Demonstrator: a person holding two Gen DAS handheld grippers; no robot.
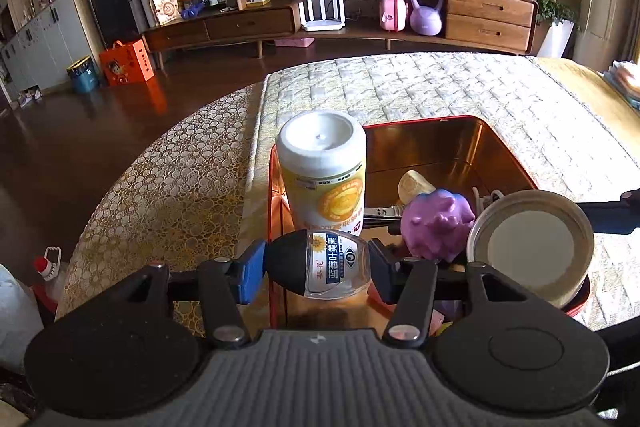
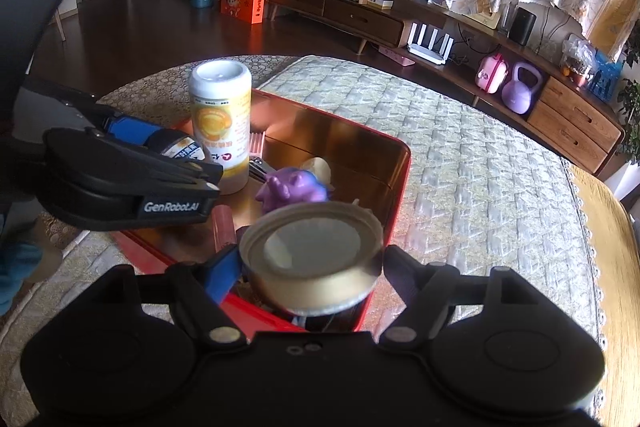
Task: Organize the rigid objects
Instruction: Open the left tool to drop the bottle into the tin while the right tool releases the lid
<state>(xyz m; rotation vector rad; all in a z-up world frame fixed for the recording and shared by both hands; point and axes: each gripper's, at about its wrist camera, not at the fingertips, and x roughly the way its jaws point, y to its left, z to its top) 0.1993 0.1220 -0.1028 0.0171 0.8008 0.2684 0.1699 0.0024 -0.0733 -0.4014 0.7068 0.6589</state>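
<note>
A red tin box (image 1: pixel 516 163) with a gold inside stands on a quilted mat. In its left part a tall white bottle (image 1: pixel 324 167) with a yellow label stands upright. A purple toy (image 1: pixel 436 223) and a cream piece (image 1: pixel 414 185) lie beside it. My left gripper (image 1: pixel 316 265) is shut on a small clear bottle (image 1: pixel 336 263) with a black cap, held sideways over the box's near left corner. My right gripper (image 2: pixel 312 259) is shut on a round tin can (image 2: pixel 316 247), its fingertips against the rim, over the box's near right corner (image 2: pixel 360 311). The can (image 1: pixel 532 247) also shows beside the purple toy.
The quilted mat (image 1: pixel 440 87) covers a round table with a bubble-patterned cloth (image 1: pixel 160 187); its left edge drops to a dark wooden floor. A low wooden cabinet (image 1: pixel 488 15) runs along the far wall. A white jug with a red cap (image 1: pixel 48 267) stands below on the left.
</note>
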